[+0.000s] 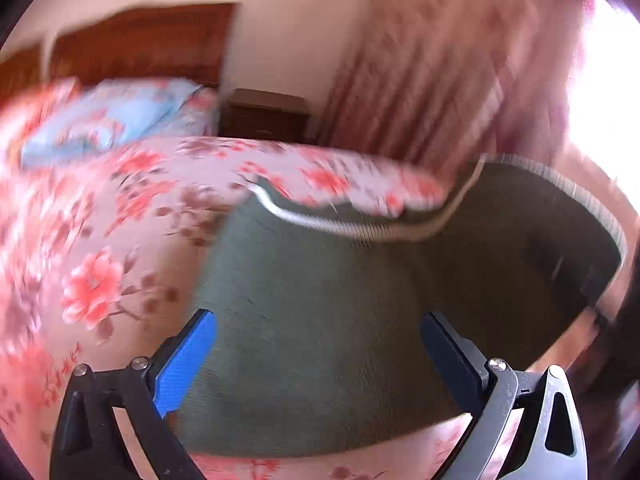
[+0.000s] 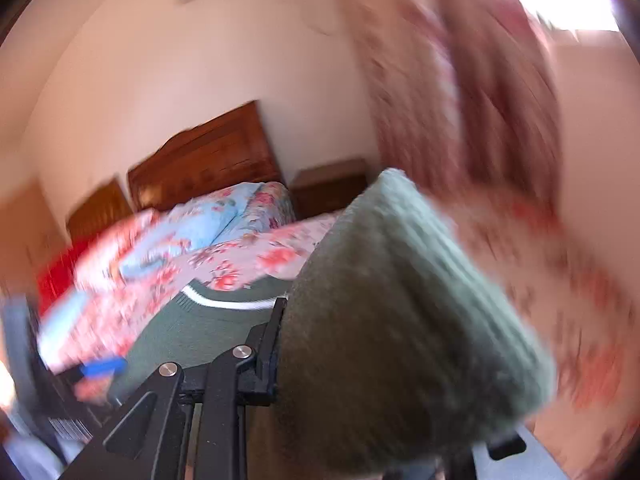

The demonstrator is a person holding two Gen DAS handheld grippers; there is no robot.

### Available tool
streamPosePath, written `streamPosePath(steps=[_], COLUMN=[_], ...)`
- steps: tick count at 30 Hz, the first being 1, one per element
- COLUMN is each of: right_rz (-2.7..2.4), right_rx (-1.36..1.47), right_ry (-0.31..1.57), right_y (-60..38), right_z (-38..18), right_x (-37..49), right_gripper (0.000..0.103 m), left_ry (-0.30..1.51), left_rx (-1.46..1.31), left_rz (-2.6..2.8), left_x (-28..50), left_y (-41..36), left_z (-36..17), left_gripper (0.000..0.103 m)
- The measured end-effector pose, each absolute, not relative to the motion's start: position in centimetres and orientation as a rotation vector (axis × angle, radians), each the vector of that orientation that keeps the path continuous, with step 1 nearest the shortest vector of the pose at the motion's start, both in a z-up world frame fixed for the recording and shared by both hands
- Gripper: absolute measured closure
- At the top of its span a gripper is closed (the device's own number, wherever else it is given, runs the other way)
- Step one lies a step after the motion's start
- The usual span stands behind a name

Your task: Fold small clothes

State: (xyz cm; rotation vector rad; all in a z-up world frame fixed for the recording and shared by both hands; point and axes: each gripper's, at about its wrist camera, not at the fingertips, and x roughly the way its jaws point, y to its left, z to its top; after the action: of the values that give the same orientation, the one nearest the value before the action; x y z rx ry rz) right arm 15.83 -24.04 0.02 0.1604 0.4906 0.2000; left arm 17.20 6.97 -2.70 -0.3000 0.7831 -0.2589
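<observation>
A dark green knitted garment (image 1: 312, 320) with a white stripe along its ribbed edge (image 1: 312, 222) lies on the floral bedsheet (image 1: 92, 240). My left gripper (image 1: 320, 332) is open just above it, blue pads apart, empty. In the right wrist view a thick fold of the same green garment (image 2: 400, 320) fills the gripper (image 2: 384, 364) and hides its right finger; the jaws are shut on it and hold it lifted above the bed. The rest of the garment (image 2: 192, 328) lies flat below, and the left gripper's blue pad (image 2: 102, 368) shows beside it.
A blue floral pillow (image 1: 116, 116) lies at the head of the bed by a wooden headboard (image 1: 140, 44). A dark nightstand (image 1: 264, 116) stands beside the bed. Pink curtains (image 1: 432, 72) hang at the right by a bright window. Both views are motion-blurred.
</observation>
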Motion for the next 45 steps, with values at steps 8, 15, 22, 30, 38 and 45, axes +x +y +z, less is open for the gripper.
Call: streamPosePath(steps=[8, 15, 22, 30, 38, 45], right_rz=[0.304, 0.232, 0.233, 0.282, 0.233, 0.166], right_rx=[-0.668, -0.819, -0.792, -0.805, -0.705, -0.667], right_ry=[0.538, 0.41, 0.376, 0.403, 0.369, 0.497], right_y=[-4.9, -3.8, -3.9, -4.7, -10.9, -12.7], right_z=[-6.7, -8.8, -8.3, -8.2, -7.8, -9.5], right_x=[15.8, 14.1, 13.7, 12.3, 7.8, 9.8], right_gripper=[0.07, 0.072, 0.074, 0.068, 0.057, 0.057], left_ry=[0.829, 0.989, 1.129, 1.148, 1.091, 0.991], left_rx=[-0.778, -0.807, -0.655, -0.535, -0.531, -0.515], left_rz=[-0.436, -0.569, -0.627, -0.559, -0.566, -0.559], left_x=[18.4, 21.3, 25.7, 26.7, 25.6, 23.9], left_y=[14.1, 10.8, 4.5, 2.6, 3.1, 3.4], left_z=[-3.3, -4.9, -5.0, -6.0, -6.1, -3.4], left_gripper=[0.0, 0.0, 0.0, 0.019, 0.103, 0.103])
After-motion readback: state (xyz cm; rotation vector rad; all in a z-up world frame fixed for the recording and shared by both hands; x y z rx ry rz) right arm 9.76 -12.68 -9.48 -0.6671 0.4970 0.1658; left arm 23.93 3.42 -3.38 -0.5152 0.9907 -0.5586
